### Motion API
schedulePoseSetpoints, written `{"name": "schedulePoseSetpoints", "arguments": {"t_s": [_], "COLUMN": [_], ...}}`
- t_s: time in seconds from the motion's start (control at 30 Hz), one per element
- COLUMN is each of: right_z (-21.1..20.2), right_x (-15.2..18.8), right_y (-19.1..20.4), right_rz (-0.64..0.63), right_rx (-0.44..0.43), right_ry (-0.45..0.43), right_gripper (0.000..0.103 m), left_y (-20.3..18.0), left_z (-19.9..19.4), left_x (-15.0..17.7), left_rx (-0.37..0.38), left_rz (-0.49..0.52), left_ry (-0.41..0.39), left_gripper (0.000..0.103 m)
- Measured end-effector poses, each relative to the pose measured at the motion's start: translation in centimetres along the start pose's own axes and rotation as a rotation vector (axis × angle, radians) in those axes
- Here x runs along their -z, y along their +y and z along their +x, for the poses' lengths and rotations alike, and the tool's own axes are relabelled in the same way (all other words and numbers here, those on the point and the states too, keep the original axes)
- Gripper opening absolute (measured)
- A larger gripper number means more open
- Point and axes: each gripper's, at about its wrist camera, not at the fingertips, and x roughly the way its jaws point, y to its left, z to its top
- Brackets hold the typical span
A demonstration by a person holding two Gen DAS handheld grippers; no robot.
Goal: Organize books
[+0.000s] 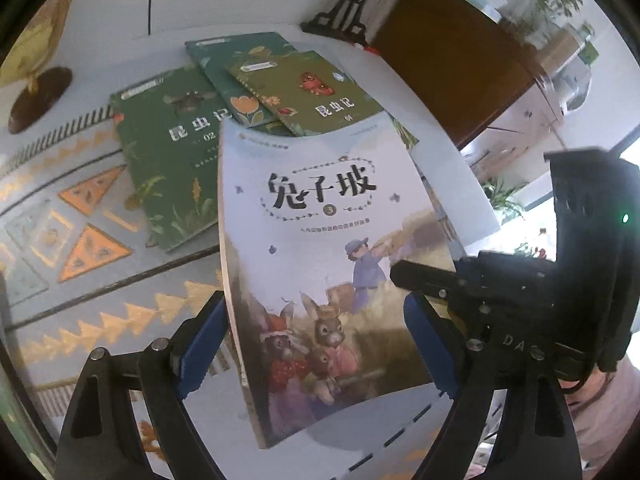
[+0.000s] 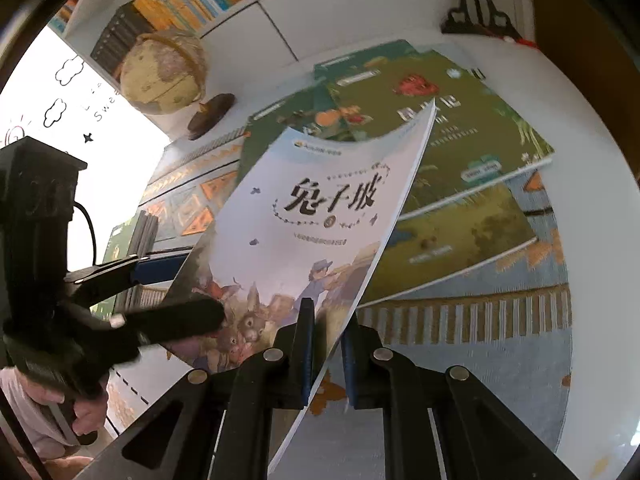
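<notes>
A pale blue book (image 1: 320, 220) with rabbits on its cover hangs tilted above the table, its top corner resting on the green books. My right gripper (image 2: 330, 320) is shut on the book's (image 2: 312, 208) right edge, one finger over the cover and one under the pages. In the left wrist view the right gripper (image 1: 400, 276) reaches in from the right. My left gripper (image 1: 314, 308) stands open and wide, with the book's lower part between its blue pads; I cannot tell whether they touch it. The left gripper (image 2: 196, 288) straddles the book's left edge.
Three green books (image 1: 172, 160) (image 1: 248, 60) (image 1: 312, 92) lie overlapping on a patterned mat (image 1: 80, 220), and an olive one (image 2: 460, 232) lies nearer. A globe (image 2: 160, 72) stands far left, a black ornate stand (image 1: 348, 12) behind. Bookshelves (image 2: 180, 0) fill the back wall. A hand (image 2: 88, 408) holds the left gripper.
</notes>
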Motion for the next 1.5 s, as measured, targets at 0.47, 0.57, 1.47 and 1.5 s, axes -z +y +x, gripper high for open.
{"name": "schedulePoseSetpoints", "arguments": {"t_s": [0.47,0.57,1.47,1.5], "right_z": [-0.4,-0.5,4.6,5.2], "right_x": [-0.5,-0.7,0.0,0.0], "right_y": [5.3,6.7,27.3,28.5], "right_rz": [-0.11,-0.131,-0.333,-0.335], "right_rx": [-0.014,-0.027,-0.214,-0.227], "right_ry": [-0.044,-0.052,-0.025,-0.015], "right_gripper": [0.012,0.012,0.012,0.012], "left_y": [2.4,3.1,17.1,17.7], "left_z": [-4.7,-6.1,-19.7,-20.1], "left_x": [1.8,2.4,12.0,12.3], "left_rx": [-0.074,-0.095,-0.308,-0.32], "left_rz": [-0.035,-0.045,-0.332,-0.343], "left_ry": [-0.093,-0.113,-0.288,-0.294], "left_gripper": [0.085,0.085,0.085,0.085]}}
